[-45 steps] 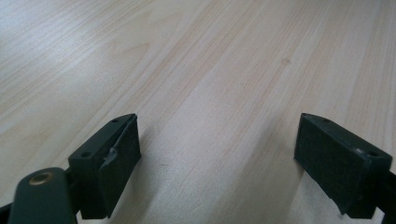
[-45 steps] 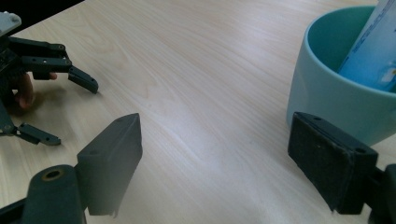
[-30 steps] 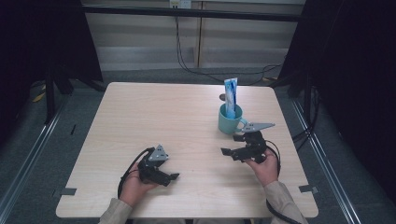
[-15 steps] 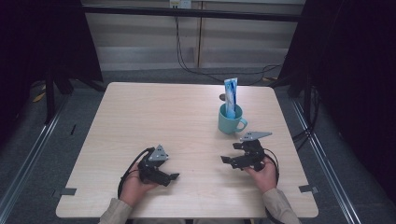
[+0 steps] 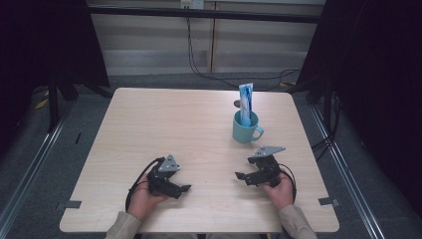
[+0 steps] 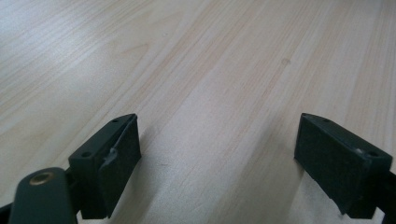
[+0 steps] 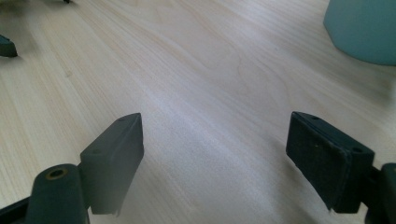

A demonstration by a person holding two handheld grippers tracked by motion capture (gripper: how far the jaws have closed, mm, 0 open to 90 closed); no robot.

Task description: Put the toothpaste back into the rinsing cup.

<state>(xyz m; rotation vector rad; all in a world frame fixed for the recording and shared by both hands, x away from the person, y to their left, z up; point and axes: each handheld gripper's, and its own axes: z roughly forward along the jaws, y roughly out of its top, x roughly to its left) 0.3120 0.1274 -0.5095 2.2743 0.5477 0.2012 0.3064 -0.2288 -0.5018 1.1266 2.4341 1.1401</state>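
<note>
A teal mug [image 5: 245,129] stands on the right half of the wooden table [image 5: 174,119], with a blue and white tube [image 5: 246,103] upright in it. My left gripper [image 5: 182,189] rests near the table's front edge, held in a hand, open with bare wood between its jaws [image 6: 215,154]. My right gripper [image 5: 241,176] lies near the front right, a short way in front of the mug, open and holding nothing [image 7: 212,154]. The mug's base [image 7: 364,28] fills the upper right corner of the right gripper view.
A small grey object [image 5: 238,103] lies just behind the mug. Dark curtains and black frame posts [image 5: 52,94] flank the table. Cables [image 5: 199,69] hang down the wall behind it.
My right gripper has drawn back from the mug toward the table's front edge. The left gripper has stayed where it was.
</note>
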